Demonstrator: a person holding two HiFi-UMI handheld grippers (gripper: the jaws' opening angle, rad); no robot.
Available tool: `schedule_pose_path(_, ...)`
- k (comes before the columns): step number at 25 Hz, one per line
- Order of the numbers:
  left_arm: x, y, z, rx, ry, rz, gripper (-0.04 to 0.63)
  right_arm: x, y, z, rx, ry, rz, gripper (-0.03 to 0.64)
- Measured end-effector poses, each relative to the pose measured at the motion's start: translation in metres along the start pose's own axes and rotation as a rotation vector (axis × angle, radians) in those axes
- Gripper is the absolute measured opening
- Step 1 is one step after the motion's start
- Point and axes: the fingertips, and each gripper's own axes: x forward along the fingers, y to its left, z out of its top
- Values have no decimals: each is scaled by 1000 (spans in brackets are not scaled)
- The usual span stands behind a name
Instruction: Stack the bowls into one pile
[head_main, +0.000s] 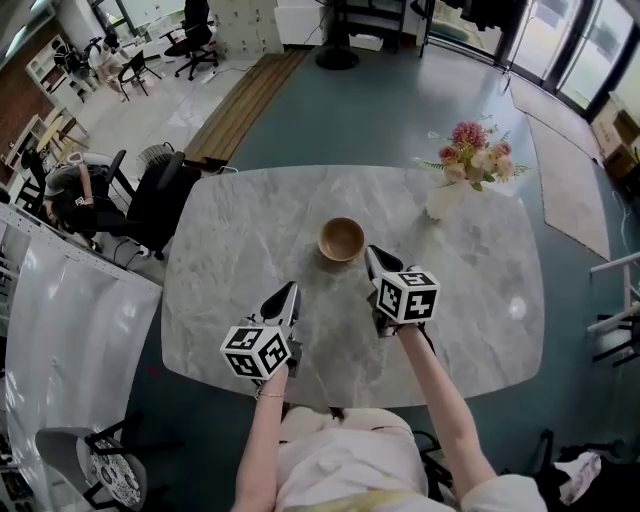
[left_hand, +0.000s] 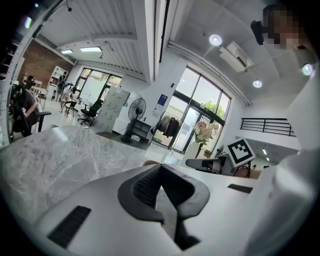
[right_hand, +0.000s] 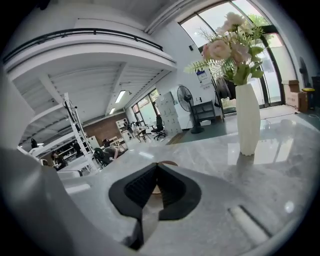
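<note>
A wooden bowl sits upright near the middle of the marble table; whether it is one bowl or several nested I cannot tell. My right gripper is just right of it and close to its rim, jaws shut with nothing between them. My left gripper hangs nearer me and to the bowl's left, also shut and empty. In the left gripper view only a sliver of the bowl shows behind the closed jaws. In the right gripper view the bowl's rim peeks over the shut fingertips.
A white vase of pink flowers stands at the table's far right, also seen as the vase in the right gripper view. Black office chairs and a seated person are off the table's left side.
</note>
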Motion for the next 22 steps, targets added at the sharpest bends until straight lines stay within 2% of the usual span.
schedule_pose_path(7,-25,-23,13,48,-92,3,0,-48,20,8,36,-113,104,8)
schedule_pose_path(12,-43,-38,26,101,-151,5,0,-77,32,17,17,-181,164,8)
schedule_pose_path(22,-79,-39,51,176,-227,38,0,-115,44,37,-52,-276,187,8)
